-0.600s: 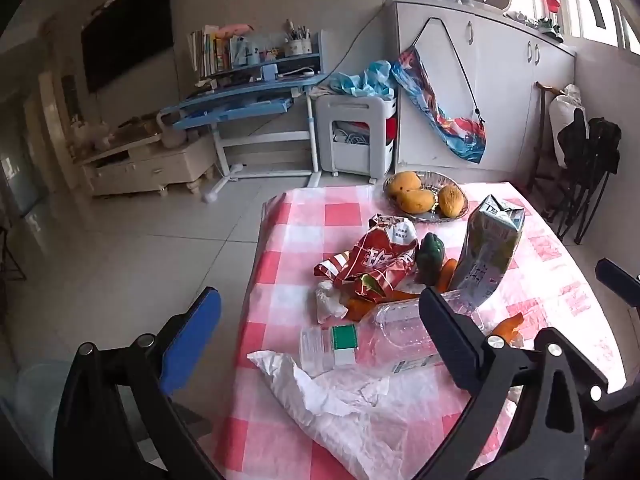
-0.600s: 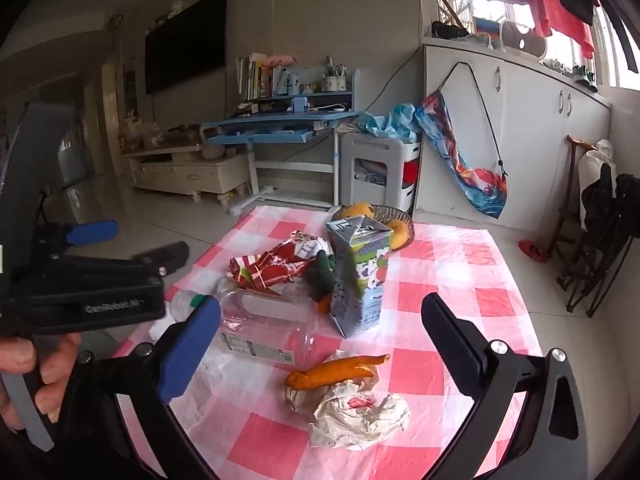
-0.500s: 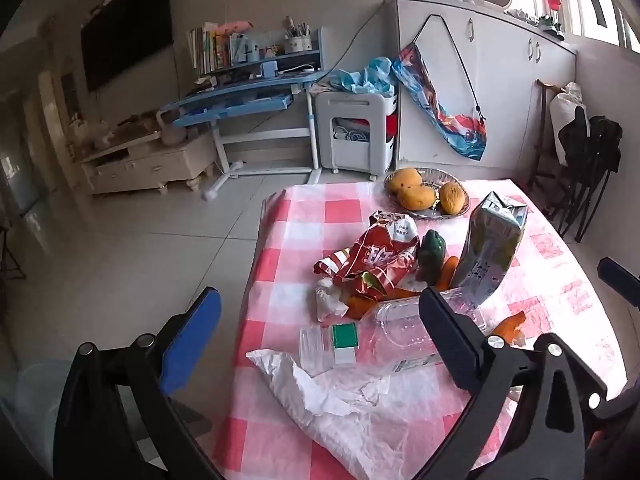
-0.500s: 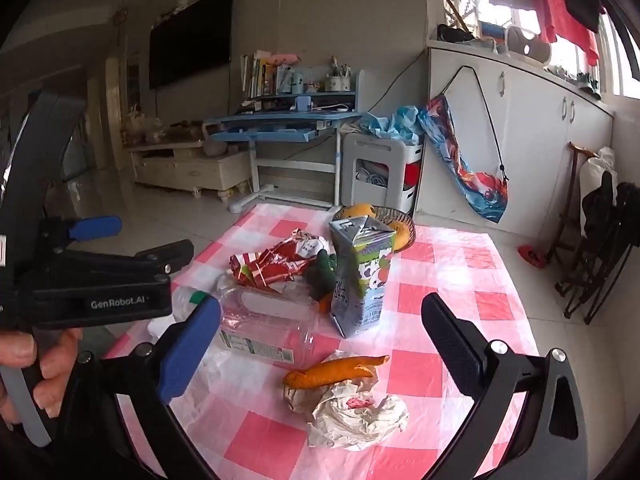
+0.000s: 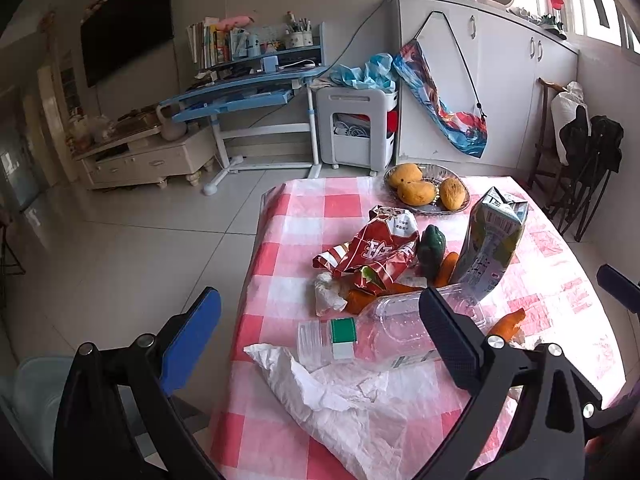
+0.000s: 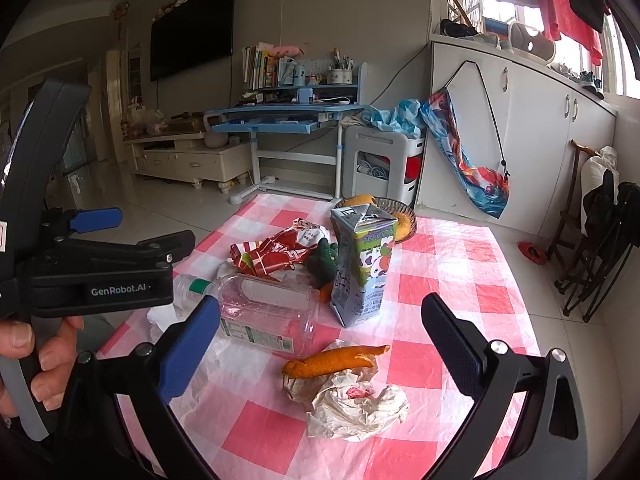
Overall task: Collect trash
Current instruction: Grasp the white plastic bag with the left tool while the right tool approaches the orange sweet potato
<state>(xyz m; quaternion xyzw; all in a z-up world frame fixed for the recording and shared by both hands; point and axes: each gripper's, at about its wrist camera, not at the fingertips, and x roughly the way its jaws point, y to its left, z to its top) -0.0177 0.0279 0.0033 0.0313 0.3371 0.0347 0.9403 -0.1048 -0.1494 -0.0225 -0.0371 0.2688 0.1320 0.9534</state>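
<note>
Trash lies on a table with a pink checked cloth [image 5: 304,216] [image 6: 456,256]. A clear plastic bottle [image 5: 376,332] [image 6: 260,312] lies on its side beside a red snack wrapper [image 5: 376,248] [image 6: 276,256], a drink carton [image 5: 490,240] [image 6: 362,268], orange peel [image 6: 332,360] and crumpled paper [image 6: 356,404]. A white plastic bag [image 5: 340,404] lies at the near edge. My left gripper [image 5: 316,340] hovers open above the bag and bottle. My right gripper [image 6: 320,344] is open above the peel and paper. Neither holds anything.
A bowl of yellow fruit [image 5: 426,192] sits at the table's far edge, a dark green pepper [image 5: 430,248] by the wrapper. The left gripper's body and the person's hand [image 6: 36,356] fill the left of the right wrist view. Desk, cabinet and folded chairs stand beyond.
Both views have shifted only slightly; the left gripper's body sits a little further into the right wrist view. Nothing on the table has moved and both grippers stay open.
</note>
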